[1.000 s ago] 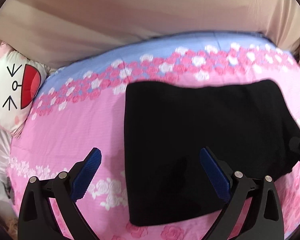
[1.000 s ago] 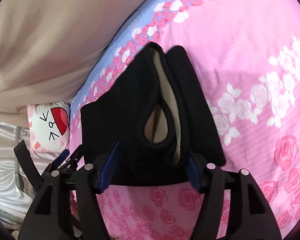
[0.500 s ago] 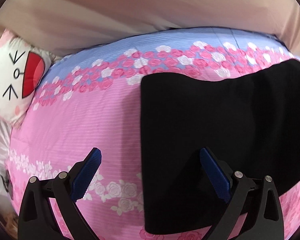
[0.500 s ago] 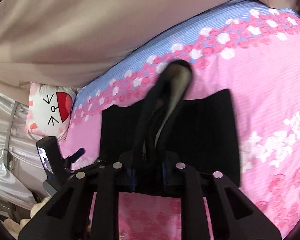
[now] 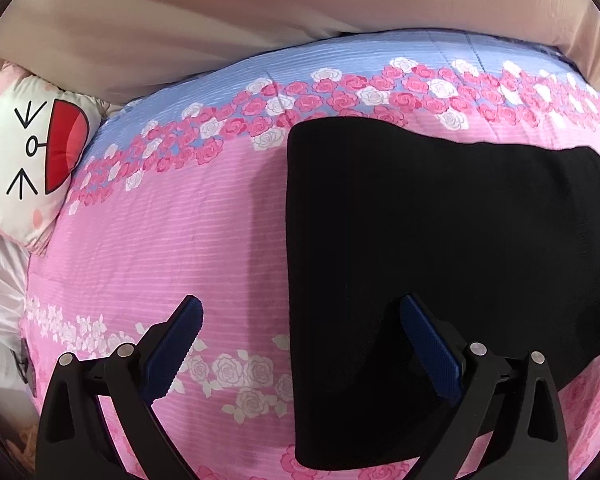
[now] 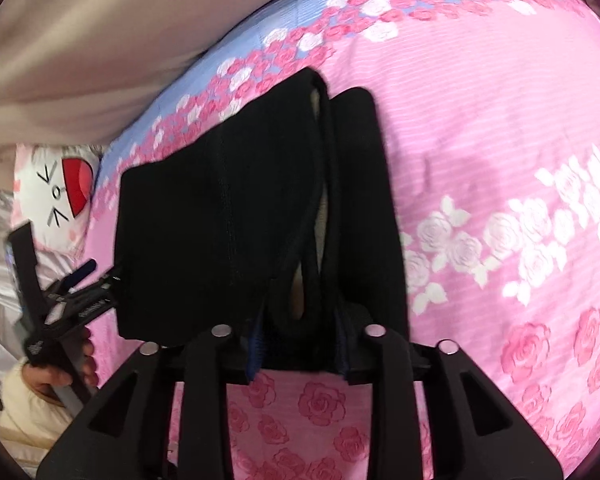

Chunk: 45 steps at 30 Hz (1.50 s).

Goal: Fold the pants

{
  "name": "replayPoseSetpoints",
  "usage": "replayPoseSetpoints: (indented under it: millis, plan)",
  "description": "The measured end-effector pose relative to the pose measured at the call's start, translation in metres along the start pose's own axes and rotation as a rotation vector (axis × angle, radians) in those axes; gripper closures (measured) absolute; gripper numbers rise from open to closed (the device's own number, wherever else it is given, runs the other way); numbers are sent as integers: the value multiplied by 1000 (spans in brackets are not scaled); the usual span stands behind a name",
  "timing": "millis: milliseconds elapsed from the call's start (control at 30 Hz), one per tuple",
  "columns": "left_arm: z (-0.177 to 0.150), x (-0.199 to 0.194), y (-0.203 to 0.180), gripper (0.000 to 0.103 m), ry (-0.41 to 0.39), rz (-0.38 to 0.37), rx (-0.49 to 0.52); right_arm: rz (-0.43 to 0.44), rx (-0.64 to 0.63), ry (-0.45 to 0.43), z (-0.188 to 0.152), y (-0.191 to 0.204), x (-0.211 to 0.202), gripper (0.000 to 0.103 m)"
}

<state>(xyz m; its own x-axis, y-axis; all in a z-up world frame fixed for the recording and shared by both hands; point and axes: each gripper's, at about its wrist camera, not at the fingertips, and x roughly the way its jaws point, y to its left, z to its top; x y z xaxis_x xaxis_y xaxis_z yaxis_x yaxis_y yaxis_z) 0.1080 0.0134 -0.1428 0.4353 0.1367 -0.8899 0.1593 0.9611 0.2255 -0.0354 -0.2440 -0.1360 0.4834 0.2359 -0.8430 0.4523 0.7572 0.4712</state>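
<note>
On the pink rose-print quilt (image 5: 172, 240), our left tool (image 5: 300, 336) gaped wide over the folded black fleece-lined pants' (image 5: 440, 260) left edge; our right tool (image 6: 300, 344), jaws just easing apart, pinched their waistband.

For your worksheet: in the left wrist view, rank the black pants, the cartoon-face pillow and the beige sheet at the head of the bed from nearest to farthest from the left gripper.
1. Black pants: folded on the bedspread, their near left edge lying between the open fingers of the left gripper.
2. Cartoon-face pillow: far left, past the bedspread's edge.
3. Beige sheet: farthest, along the top.
</note>
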Motion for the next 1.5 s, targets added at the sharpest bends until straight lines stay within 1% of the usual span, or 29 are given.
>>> replayPoseSetpoints:
  millis: [67,133,167,233,267,333,400,467,567,633,667,733,800,867,900,933,1000,1033,1067,1133,1167,1233,1333,1400,1433,1467,1500]
  plan:
    - [-1,5,-2,5,3,9,18,6,11,-25,-6,-5,-10,70]
    - [-3,9,-3,5,0,8,21,-7,-9,-81,-14,-8,-29,70]
    - [-3,11,-3,5,-3,7,18,-30,-24,-95,-16,-10,-34,70]
    - [-4,14,-1,5,0,-2,5,-87,-47,-88,-23,-15,-37,70]
    - [-4,15,-1,5,3,-3,3,-90,-33,-87,-26,-19,-41,70]
    - [-4,15,0,5,0,-8,13,-42,-29,-110,-29,-18,-49,70]
    - [-5,11,3,5,-10,-15,20,-24,-73,-108,-30,-9,-47,70]
    - [-7,4,11,5,-22,-15,-8,-47,-109,-101,-30,-3,-38,70]
    - [-14,-9,26,5,-35,22,-47,-8,-131,-108,-27,7,-30,70]
    - [-16,-18,30,5,-49,33,-62,-30,-143,-104,-23,10,-23,70]
    - [-16,-25,30,5,-66,26,-65,-34,-138,-89,-21,10,-16,79]
    - [-15,-34,26,5,-80,12,-61,-39,-133,-76,-16,13,-14,87]
    - [-16,-35,15,5,-69,10,-35,15,-141,-81,-9,25,-27,88]
    - [-20,-29,3,5,-43,19,-2,112,-162,-131,-3,40,-51,88]
    - [-25,-23,-4,5,-24,29,14,132,-173,-137,0,43,-54,88]
    - [-28,-19,-6,5,-12,31,19,118,-187,-127,1,44,-51,88]
    - [-37,-8,-10,5,24,29,22,13,-197,-47,1,34,-31,88]
    - [-41,-5,-10,5,32,24,20,5,-181,-20,-1,30,-26,86]
    - [-44,-3,-8,5,33,21,15,28,-179,-16,-7,25,-25,81]
    - [-48,-3,-3,5,20,-6,-6,-7,-208,-17,-15,22,-21,77]
    - [-49,-3,-1,5,23,-17,-15,-21,-218,-7,-19,17,-17,77]
    - [-49,-1,0,5,27,-23,-25,-15,-212,1,-21,12,-15,77]
    - [-50,-1,0,5,25,-18,-17,-18,-278,-6,-24,14,-14,76]
    - [-50,-1,0,5,23,-14,-9,-15,-367,-1,-30,20,-17,66]
    - [-51,0,0,5,23,-15,-8,-14,-391,-3,-32,21,-18,54]
    - [-50,0,1,5,24,-18,-10,-38,-438,-15,-34,25,-19,50]
    - [-49,0,0,5,25,-19,-16,-55,-476,-18,-35,29,-17,50]
